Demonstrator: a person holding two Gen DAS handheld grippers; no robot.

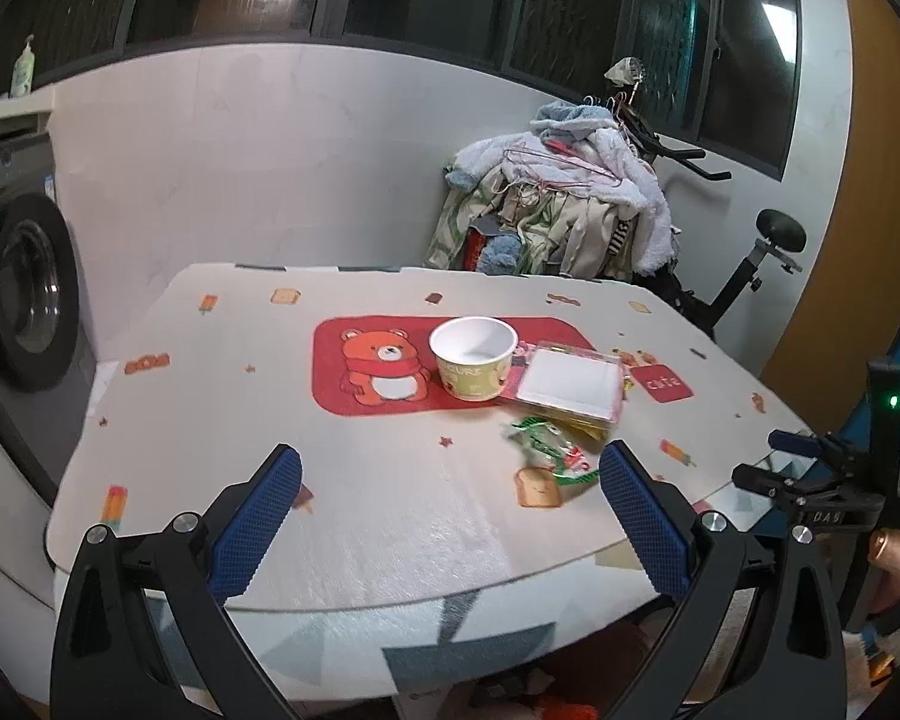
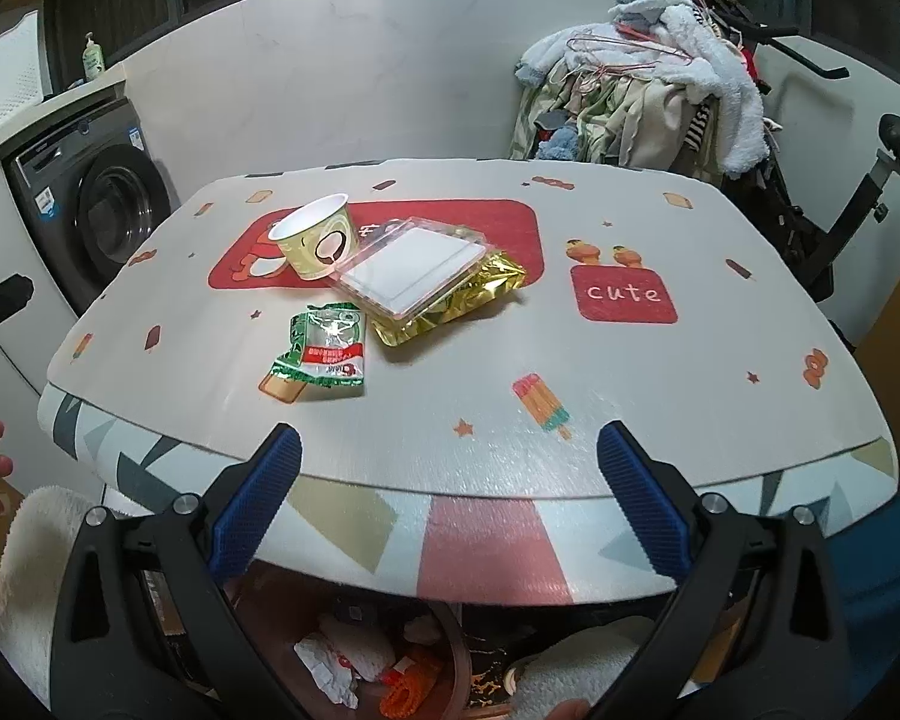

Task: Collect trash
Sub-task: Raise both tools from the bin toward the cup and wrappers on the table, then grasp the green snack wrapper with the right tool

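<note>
**Four pieces of trash wait on the worktop, both grippers empty**

Both the left gripper (image 1: 450,516) and the right gripper (image 2: 449,495) hang at the near edge of the worktop (image 2: 660,396), fingers spread wide, holding nothing. The trash sits mid-worktop: a paper cup (image 2: 315,243) standing upright, a clear plastic box (image 2: 411,270) lying partly on a gold foil bag (image 2: 450,309), and nearest, a green-and-red wrapper (image 2: 327,351) lying flat by itself.

The wrapper looks like the easiest first pick. Being thin and crinkled, it probably wants a low approach, pinching a raised edge rather than pressing down flat. The box should come off before the foil bag, or it may slide. A bin (image 2: 390,660) with scraps shows below the worktop's front edge, a likely drop spot.

Nothing blocks the reach; the washing machine (image 2: 99,204) and clothes pile (image 2: 642,102) stand well apart.
</note>
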